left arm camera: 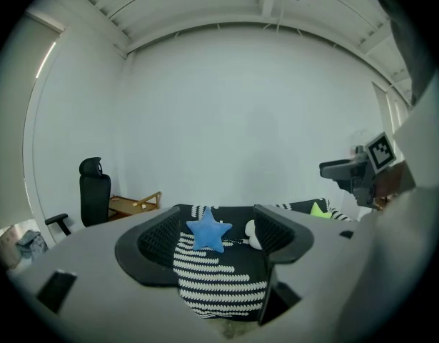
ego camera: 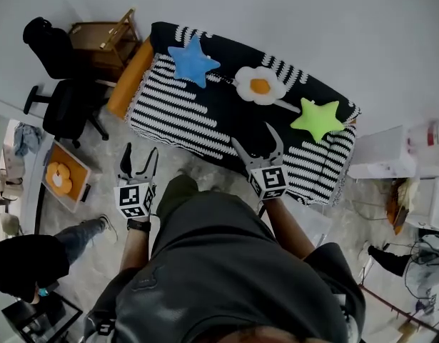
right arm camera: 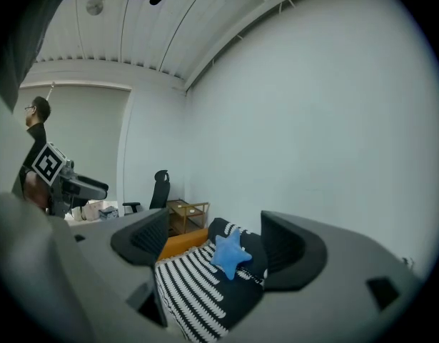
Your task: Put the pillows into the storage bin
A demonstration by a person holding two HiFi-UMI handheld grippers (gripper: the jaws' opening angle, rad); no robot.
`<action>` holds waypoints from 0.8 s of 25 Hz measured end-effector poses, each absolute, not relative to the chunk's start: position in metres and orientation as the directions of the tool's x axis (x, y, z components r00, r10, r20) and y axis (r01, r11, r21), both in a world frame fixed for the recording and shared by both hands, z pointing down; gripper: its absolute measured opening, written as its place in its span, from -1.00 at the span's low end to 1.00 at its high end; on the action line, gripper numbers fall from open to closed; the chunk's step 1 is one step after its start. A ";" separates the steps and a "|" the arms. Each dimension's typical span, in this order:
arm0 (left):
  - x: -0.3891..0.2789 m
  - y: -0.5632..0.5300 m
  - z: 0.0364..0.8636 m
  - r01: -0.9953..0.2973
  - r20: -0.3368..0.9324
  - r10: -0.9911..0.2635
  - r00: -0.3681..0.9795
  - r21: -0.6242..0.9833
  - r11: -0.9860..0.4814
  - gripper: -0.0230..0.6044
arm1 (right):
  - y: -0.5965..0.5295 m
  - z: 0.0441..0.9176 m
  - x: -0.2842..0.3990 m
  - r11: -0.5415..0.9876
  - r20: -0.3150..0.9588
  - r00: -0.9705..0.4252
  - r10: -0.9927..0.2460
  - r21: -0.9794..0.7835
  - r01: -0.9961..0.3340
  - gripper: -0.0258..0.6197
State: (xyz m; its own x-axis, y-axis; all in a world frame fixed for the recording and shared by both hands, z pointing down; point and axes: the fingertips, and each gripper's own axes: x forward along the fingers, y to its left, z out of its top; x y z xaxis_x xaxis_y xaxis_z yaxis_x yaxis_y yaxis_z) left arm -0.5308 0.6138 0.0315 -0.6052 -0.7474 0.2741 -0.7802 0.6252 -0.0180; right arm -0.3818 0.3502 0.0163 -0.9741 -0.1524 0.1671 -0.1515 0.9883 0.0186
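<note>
Blue pillow (ego camera: 193,61) on throw (ego camera: 176,113), likely sofa, beyond left gripper (ego camera: 141,150), right gripper (ego camera: 253,136), fingers (ego camera: 242,153) wide, empty

Striped sofa (ego camera: 178,113) bearing blue star pillow (ego camera: 193,61), flower pillow (ego camera: 260,85), green star pillow (ego camera: 317,118)

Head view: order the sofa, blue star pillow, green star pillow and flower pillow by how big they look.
Largest: the sofa.
Next: the blue star pillow and green star pillow, too alike to rank.
Smallest: the flower pillow, slightly.
</note>
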 end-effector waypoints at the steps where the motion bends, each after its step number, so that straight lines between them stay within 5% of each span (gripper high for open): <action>1: -0.533 0.611 0.033 -0.780 0.276 -0.747 -0.605 -0.017 0.626 0.12 | 0.349 0.017 -0.383 0.989 0.168 -0.974 -0.151 0.017 -0.150 0.29; 20: -0.667 0.501 0.108 -0.838 0.382 -0.783 -0.490 0.041 0.544 0.11 | 0.283 0.077 -0.499 0.983 0.279 -0.945 -0.172 -0.009 -0.182 0.29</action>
